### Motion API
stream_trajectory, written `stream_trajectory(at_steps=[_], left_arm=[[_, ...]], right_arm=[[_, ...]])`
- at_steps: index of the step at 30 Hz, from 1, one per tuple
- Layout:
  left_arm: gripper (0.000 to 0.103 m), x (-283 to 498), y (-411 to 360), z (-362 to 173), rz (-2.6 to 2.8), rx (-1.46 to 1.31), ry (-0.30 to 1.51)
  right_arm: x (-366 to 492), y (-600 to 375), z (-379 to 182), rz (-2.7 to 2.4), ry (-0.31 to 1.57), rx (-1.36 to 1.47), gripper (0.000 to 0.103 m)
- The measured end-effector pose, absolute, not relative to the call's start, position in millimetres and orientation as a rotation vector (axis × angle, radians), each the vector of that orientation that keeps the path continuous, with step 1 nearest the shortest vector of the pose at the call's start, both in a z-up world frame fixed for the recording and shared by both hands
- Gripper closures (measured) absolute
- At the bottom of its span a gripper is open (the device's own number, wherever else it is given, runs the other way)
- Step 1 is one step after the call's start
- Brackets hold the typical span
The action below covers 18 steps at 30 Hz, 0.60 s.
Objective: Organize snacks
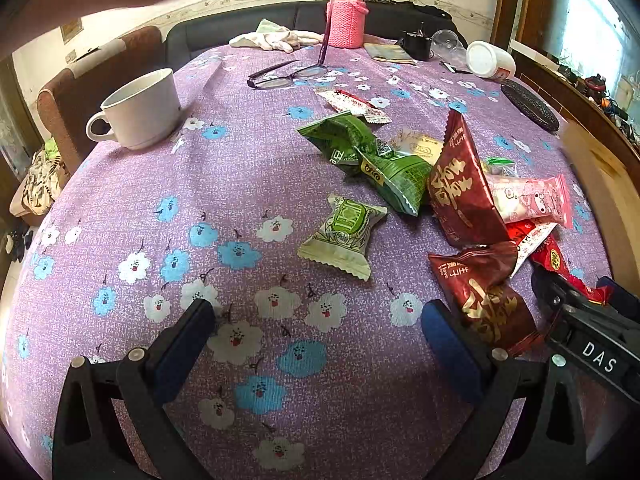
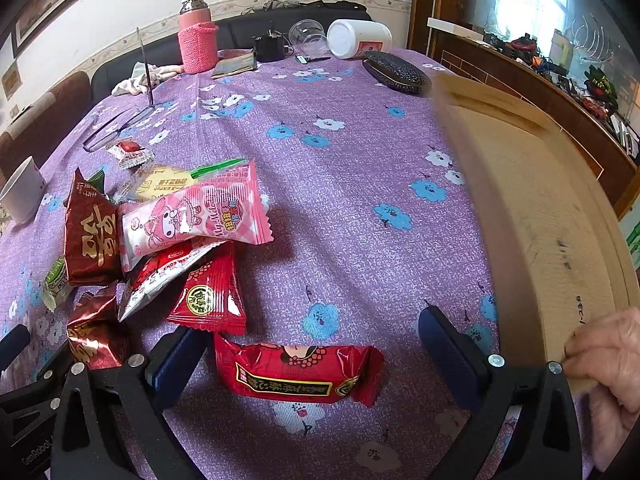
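Snacks lie in a loose heap on the purple flowered worktop (image 2: 352,184), toward its left side in the right wrist view: a pink packet (image 2: 192,216) on top, dark red packets (image 1: 460,184), green ones (image 1: 372,156). The right gripper (image 2: 316,352) has its fingers spread wide, a red packet (image 2: 298,372) between them, ungripped. The left gripper (image 1: 316,336) gapes empty over bare cloth. A hand (image 2: 608,368) holds a wooden tray (image 2: 532,208) at the right edge.

"DAS" in white on the right gripper (image 1: 576,312). "GenRobot" on the left gripper's body (image 2: 32,452). "My Melo" on the pink packet (image 2: 192,216).
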<state>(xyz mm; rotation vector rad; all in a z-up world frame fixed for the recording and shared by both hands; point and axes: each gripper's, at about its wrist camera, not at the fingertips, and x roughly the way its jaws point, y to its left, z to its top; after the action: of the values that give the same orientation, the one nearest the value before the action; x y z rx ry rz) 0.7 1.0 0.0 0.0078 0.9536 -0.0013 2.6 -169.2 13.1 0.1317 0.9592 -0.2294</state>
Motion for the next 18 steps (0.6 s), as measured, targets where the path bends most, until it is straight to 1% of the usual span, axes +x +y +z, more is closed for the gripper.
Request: stream_trajectory(at_steps=[18], left_arm=[[0.000, 0.7, 1.0, 0.1, 0.001, 0.013, 0.952]], right_arm=[[3.0, -169.3, 13.1, -0.229, 0.959, 0.132, 0.000]])
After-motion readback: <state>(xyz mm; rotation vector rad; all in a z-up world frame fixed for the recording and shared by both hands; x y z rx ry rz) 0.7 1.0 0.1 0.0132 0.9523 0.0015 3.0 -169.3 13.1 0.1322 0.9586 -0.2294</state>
